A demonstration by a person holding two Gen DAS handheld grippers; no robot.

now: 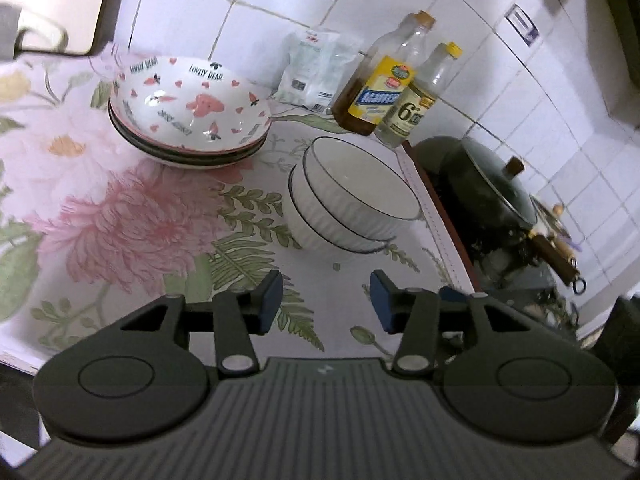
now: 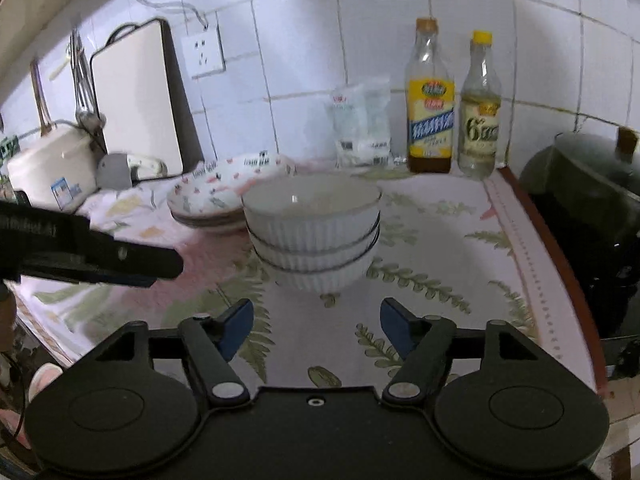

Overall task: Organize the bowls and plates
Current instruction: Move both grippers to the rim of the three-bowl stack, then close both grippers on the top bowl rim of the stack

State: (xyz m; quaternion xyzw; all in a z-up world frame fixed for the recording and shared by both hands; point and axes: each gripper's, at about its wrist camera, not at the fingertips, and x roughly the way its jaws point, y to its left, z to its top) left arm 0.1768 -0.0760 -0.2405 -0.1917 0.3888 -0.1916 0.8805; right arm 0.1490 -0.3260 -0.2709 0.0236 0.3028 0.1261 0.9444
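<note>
On the flowered tablecloth, a stack of patterned plates sits to the left, with a stack of ribbed white bowls just beside it on the right and two bottles against the tiled wall behind. The left gripper hovers in front of the bowls, jaws spread and holding nothing. The right gripper does likewise, also spread and empty.

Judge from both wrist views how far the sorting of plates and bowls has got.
Done, apparently: the patterned plates sit in one stack and the white ribbed bowls are nested in another beside it on the floral cloth. In hand: nothing; the left gripper and right gripper are both open and empty. Left: no loose dishes are visible, so possibly only withdrawing.
</note>
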